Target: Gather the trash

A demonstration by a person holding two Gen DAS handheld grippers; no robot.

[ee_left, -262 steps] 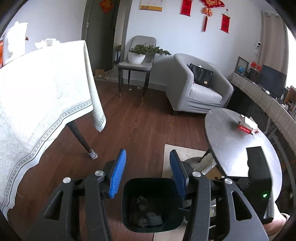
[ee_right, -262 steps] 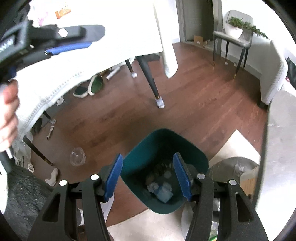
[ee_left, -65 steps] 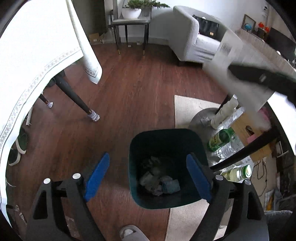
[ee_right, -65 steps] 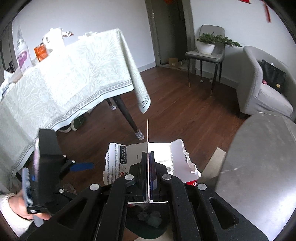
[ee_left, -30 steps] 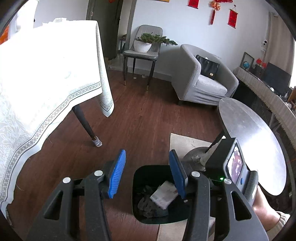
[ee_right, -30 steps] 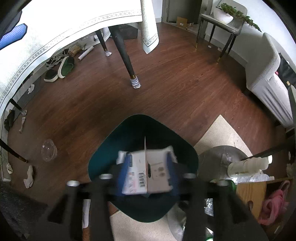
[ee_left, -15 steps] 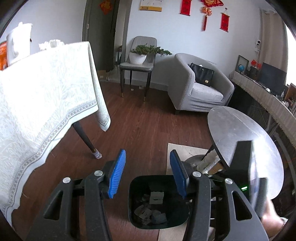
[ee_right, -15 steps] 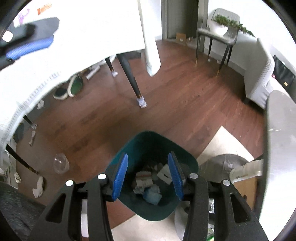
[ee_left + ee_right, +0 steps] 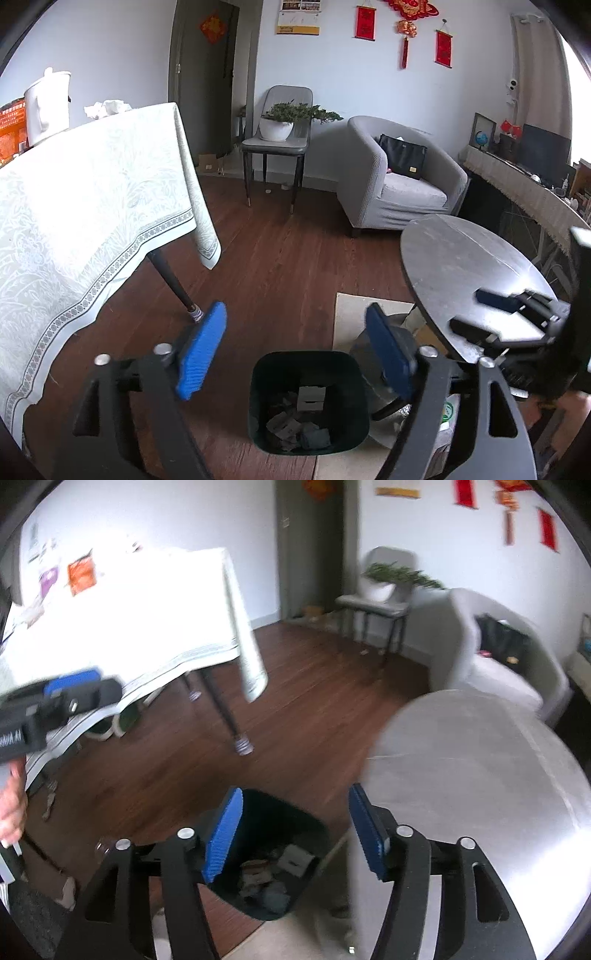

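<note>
Since a moment earlier: both claws' jaws have just been opening, nothing between them; the white carton piece now lies in the bin.
Left claw [image 9: 295, 354]: blue pads wide apart, empty, above the bin.
Right claw [image 9: 295, 834]: blue pads apart, empty, over the bin's edge.
Dark green square plastic bin [image 9: 309, 402]: on the wooden floor [image 9: 280, 266], holding crumpled trash [image 9: 295, 430].
Round grey desk [image 9: 469, 266]: just beside the bin.
Grey armchair [image 9: 402, 184]: far side.
</note>
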